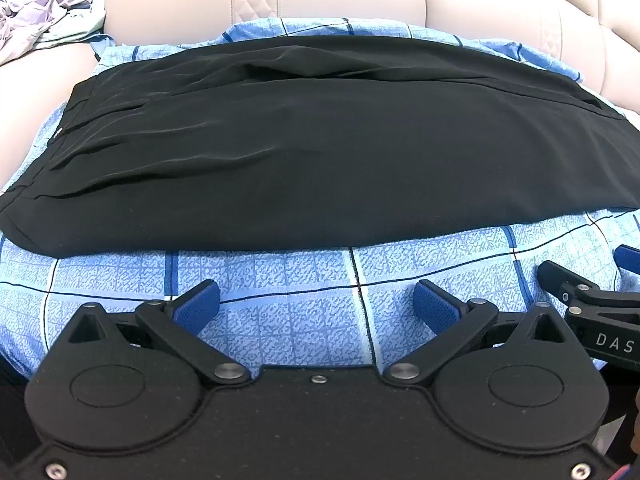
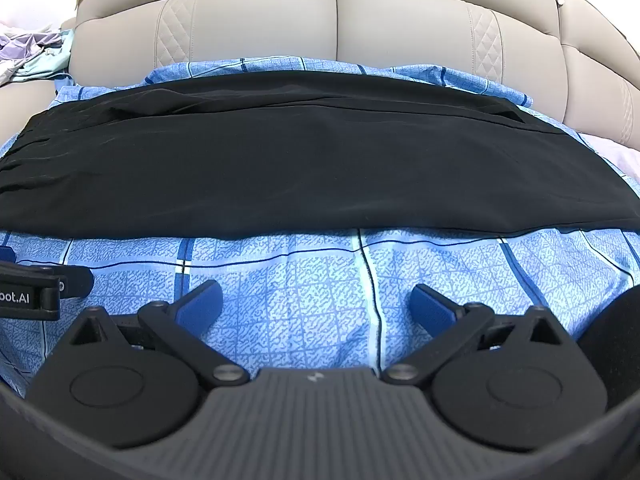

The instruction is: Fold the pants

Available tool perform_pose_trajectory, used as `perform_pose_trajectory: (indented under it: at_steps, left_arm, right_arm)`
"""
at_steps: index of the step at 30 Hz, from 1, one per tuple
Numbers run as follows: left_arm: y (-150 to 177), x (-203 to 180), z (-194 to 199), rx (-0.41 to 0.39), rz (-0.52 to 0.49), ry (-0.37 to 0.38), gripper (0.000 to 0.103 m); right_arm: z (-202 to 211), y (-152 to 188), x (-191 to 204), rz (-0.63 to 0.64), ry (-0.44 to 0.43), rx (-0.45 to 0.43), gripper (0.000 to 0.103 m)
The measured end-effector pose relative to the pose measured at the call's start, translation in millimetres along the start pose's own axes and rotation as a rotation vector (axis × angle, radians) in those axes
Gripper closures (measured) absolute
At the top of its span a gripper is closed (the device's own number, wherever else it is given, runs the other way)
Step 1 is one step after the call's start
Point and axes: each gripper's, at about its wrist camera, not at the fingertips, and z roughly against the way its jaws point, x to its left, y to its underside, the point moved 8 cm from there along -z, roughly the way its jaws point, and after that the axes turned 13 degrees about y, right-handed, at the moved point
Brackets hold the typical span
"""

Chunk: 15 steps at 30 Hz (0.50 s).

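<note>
Black pants (image 1: 304, 148) lie flat and folded lengthwise on a blue checked sheet (image 1: 280, 296), stretched left to right; they also show in the right wrist view (image 2: 304, 168). My left gripper (image 1: 316, 300) is open and empty, hovering over the sheet just in front of the pants' near edge. My right gripper (image 2: 316, 300) is open and empty, at the same near edge, just right of the left one. The right gripper's finger shows at the right edge of the left wrist view (image 1: 560, 280).
A beige padded sofa back (image 2: 336, 28) rises behind the sheet (image 2: 280, 280). A heap of pale clothes (image 1: 40, 16) lies at the far left on the sofa. The left gripper's body (image 2: 36, 284) shows at the left edge of the right wrist view.
</note>
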Motion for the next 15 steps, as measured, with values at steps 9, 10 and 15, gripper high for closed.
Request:
perform_pose_trajectory:
  at_steps: [9,10,15]
  left_arm:
    - [0.3,0.3,-0.1,0.005,0.000,-0.002,0.000]
    - [0.3,0.4,-0.1,0.005,0.000,-0.001,0.000]
    - [0.3,0.1,-0.1,0.005,-0.001,-0.002,0.000]
  right_arm:
    - [-0.6,0.1,0.0,0.001,0.000,0.001,0.000]
    - [-0.7,0.2,0.0,0.000,0.000,0.000,0.000]
    - [-1.0,0.2,0.2,0.001,-0.001,0.001,0.000]
